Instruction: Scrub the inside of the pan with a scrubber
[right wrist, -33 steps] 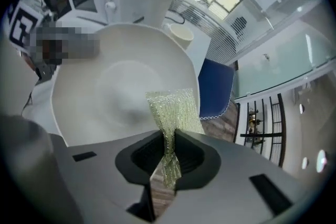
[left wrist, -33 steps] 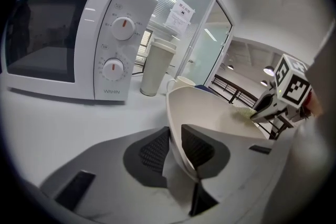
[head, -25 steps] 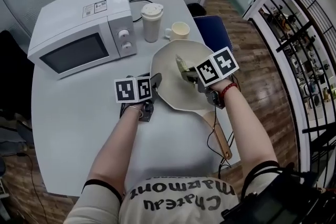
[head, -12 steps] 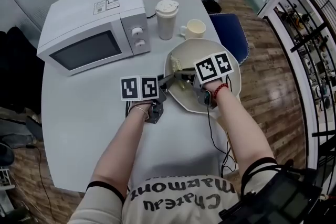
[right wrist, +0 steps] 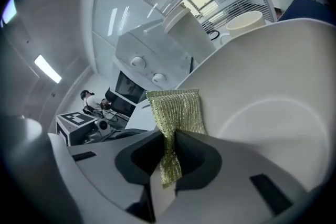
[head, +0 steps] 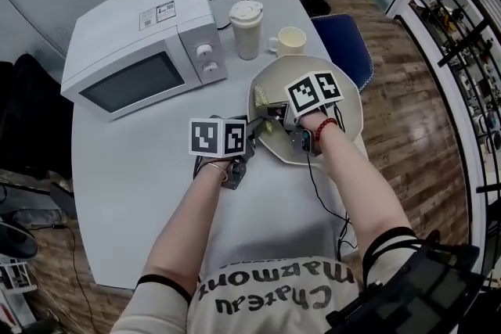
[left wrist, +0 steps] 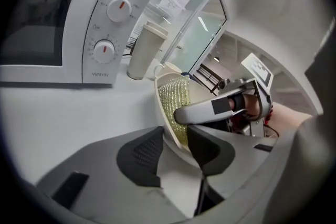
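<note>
Right gripper [right wrist: 169, 136] clamps the scrubber [right wrist: 176, 110] inside the pan [right wrist: 273, 86]; left gripper [left wrist: 175, 134] — jaws just eased wider — pinches its rim — white table [head: 133, 160], microwave [head: 133, 43] beyond.

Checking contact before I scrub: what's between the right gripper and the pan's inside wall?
Only the gold mesh scrubber, clamped in the right gripper, lies between it and the pan; the right gripper view shows it.

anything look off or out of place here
Nothing stands out: the pan shows no spill or damage, and the right tool pinches the scrubber against the pan's inside, as scrubbing needs.
</note>
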Demonstrator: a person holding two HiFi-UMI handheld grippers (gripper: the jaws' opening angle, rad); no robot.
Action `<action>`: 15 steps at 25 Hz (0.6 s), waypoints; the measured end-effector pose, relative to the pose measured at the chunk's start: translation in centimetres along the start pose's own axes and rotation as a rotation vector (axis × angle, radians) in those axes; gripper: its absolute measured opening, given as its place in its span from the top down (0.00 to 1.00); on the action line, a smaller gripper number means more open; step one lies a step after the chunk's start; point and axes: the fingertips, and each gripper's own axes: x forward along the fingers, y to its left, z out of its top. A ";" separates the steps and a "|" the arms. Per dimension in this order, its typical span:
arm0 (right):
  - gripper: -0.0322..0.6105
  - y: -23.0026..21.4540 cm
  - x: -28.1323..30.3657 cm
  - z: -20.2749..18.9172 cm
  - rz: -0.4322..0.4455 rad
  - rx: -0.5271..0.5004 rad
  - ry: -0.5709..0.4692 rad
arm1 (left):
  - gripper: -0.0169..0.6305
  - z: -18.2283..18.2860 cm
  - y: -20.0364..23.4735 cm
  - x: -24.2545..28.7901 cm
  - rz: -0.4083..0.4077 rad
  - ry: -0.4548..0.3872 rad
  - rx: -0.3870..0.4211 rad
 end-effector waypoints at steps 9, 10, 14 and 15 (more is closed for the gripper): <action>0.86 -0.7 1.3 -0.3 0.023 0.164 0.035 | 0.76 0.0 0.1 0.0 0.030 0.008 -0.028; 0.86 -0.9 1.4 -0.3 0.026 0.187 0.023 | 0.76 0.0 0.1 -0.1 0.027 0.003 -0.039; 0.86 -2.1 2.0 -0.5 0.005 0.261 -0.025 | 0.76 0.0 0.0 -0.1 0.028 -0.002 -0.042; 0.86 -2.6 2.0 -0.6 -0.015 0.273 -0.033 | 0.74 0.0 0.0 -0.1 0.030 -0.002 -0.036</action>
